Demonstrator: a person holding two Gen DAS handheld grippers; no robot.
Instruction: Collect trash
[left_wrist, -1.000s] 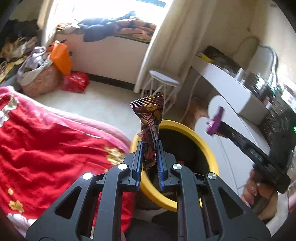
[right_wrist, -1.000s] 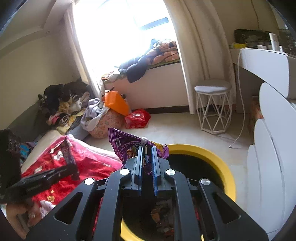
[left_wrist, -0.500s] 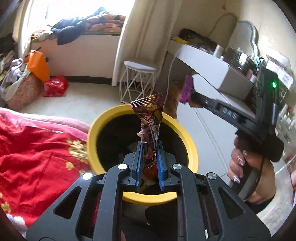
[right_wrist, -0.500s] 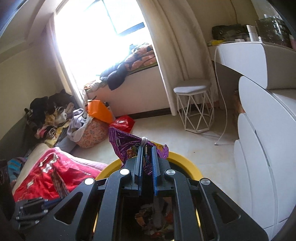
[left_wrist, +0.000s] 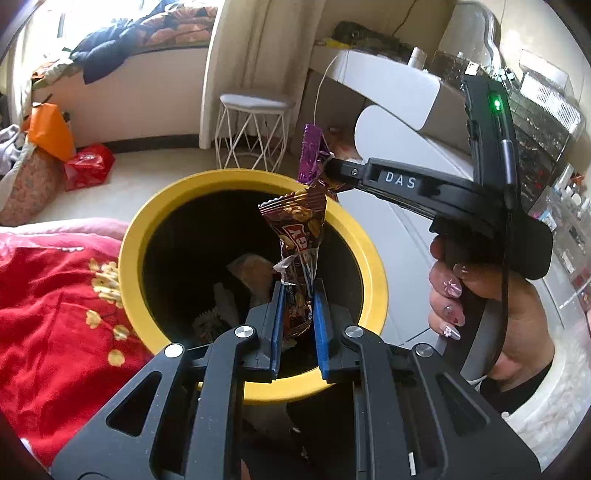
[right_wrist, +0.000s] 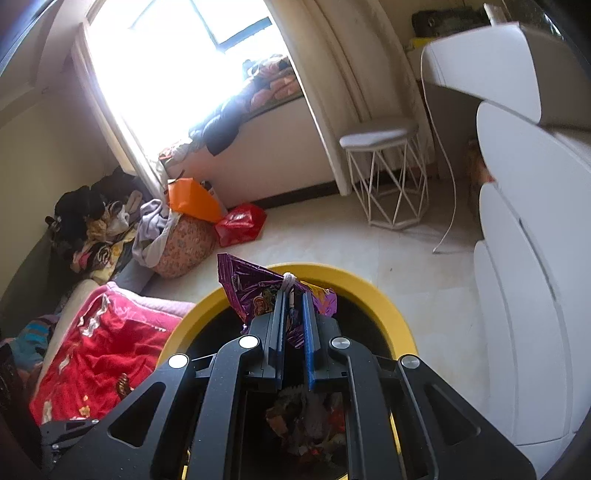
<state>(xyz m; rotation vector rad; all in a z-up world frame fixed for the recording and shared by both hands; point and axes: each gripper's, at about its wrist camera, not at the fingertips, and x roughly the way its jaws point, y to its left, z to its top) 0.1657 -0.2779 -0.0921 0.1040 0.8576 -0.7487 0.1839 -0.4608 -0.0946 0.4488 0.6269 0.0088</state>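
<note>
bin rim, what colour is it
Yellow, around a black inside. The bin rim shows best in the left wrist view.

Between the left gripper's (left_wrist: 298, 295) matt black plastic arms, a glossy brown foil wrapper (left_wrist: 298, 236) crinkles. The right gripper (right_wrist: 294, 295) pinches shiny purple foil (right_wrist: 258, 291). Beneath both, the bin's yellow rim (left_wrist: 133, 236) looks smooth, probably plastic; left of it lies soft red cloth (left_wrist: 51, 317).

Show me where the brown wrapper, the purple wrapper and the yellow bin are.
brown wrapper (left_wrist: 299, 236), left wrist view, printed middle.
purple wrapper (right_wrist: 255, 295), right wrist view, crumpled front.
yellow bin (left_wrist: 129, 236), left wrist view, left rim.
</note>
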